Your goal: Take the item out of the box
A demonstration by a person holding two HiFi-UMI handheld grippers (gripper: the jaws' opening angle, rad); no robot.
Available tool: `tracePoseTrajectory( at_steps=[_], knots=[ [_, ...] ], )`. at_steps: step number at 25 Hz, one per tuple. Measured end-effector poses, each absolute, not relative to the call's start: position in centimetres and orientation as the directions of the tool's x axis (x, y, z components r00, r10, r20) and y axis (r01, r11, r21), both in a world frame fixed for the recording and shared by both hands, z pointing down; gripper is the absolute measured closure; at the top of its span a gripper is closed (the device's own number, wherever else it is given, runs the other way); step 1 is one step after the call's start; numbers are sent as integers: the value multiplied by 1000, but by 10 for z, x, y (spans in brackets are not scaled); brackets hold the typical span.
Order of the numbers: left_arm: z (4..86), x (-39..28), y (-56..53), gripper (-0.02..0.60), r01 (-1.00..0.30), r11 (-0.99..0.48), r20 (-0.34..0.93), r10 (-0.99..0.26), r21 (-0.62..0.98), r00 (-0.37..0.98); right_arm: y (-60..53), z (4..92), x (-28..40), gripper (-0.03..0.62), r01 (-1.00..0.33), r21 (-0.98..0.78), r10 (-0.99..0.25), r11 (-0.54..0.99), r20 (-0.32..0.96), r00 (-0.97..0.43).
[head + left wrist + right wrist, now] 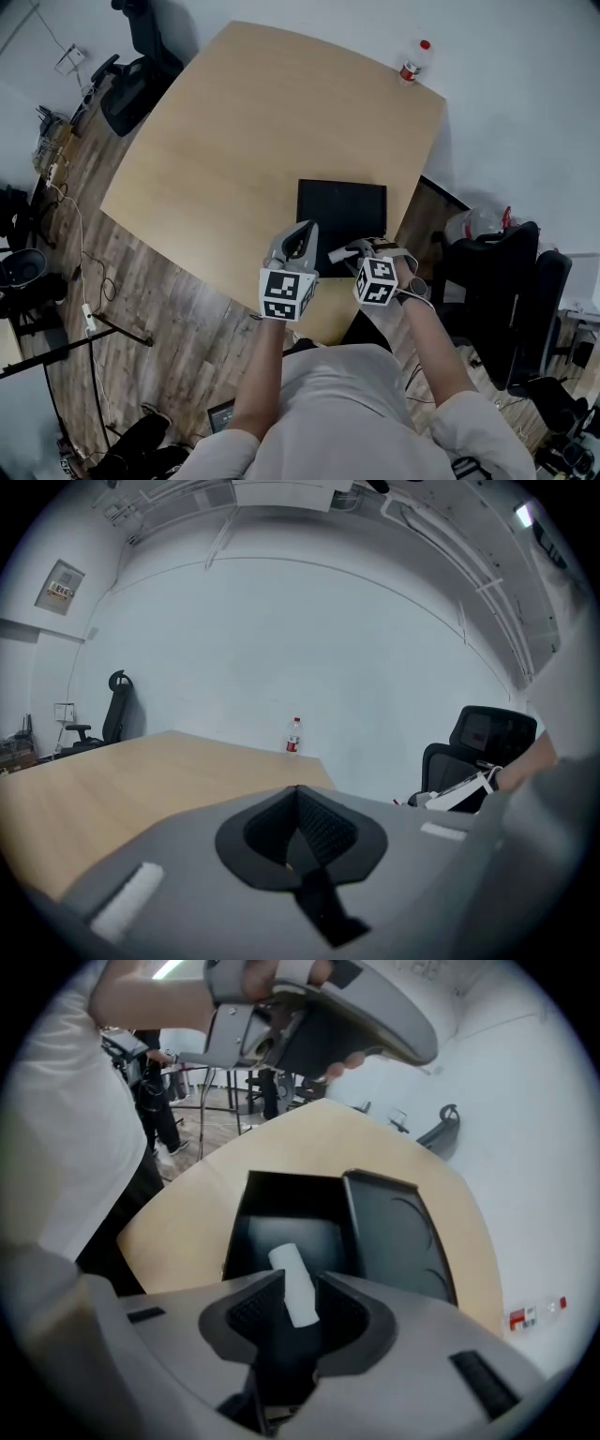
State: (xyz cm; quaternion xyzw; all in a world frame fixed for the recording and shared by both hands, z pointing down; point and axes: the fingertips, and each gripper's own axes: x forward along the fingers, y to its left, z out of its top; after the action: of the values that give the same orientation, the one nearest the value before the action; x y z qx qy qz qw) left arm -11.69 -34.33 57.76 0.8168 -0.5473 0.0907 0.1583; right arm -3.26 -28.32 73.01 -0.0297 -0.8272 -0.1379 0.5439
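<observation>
A black box (342, 211) lies open near the table's front edge, its lid (398, 1237) folded out to the right. Inside the box (281, 1208) lies a white cylindrical item (291, 1274). My right gripper (300, 1283) is at the box's near edge with its jaws apart, and the item shows between the fingers; I see no pad pressing on it. In the head view the right gripper (342, 251) points at the box from the front. My left gripper (302, 230) hovers at the box's near left corner, and in its own view the left gripper (298, 791) is shut on nothing.
A plastic bottle with a red cap (412, 62) stands at the table's far right corner. Black office chairs stand at the far left (141, 75) and close on the right (506, 281). The wooden table (234, 141) stretches beyond the box.
</observation>
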Motion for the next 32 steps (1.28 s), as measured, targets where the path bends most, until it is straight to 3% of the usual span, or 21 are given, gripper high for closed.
tracePoseTrajectory(
  at_steps=[2, 8, 16, 25, 32],
  knots=[
    [578, -117, -345, 572, -924, -349, 328, -865, 154, 381, -279, 736, -35, 473, 259, 189, -73, 947, 914, -400],
    [572, -126, -347, 572, -936, -321, 326, -878, 143, 351, -275, 759, -36, 431, 345, 190, -56, 919, 930, -363],
    [576, -136, -340, 572, -946, -297, 347, -880, 132, 325, -281, 784, -38, 418, 391, 227, -97, 892, 941, -323],
    [568, -137, -333, 572, -946, -296, 335, -885, 132, 323, -279, 777, -36, 462, 348, 228, -106, 909, 936, -336],
    [558, -135, -324, 572, -941, -307, 310, -889, 141, 336, -288, 744, -38, 462, 237, 319, -206, 918, 893, -401]
  ],
)
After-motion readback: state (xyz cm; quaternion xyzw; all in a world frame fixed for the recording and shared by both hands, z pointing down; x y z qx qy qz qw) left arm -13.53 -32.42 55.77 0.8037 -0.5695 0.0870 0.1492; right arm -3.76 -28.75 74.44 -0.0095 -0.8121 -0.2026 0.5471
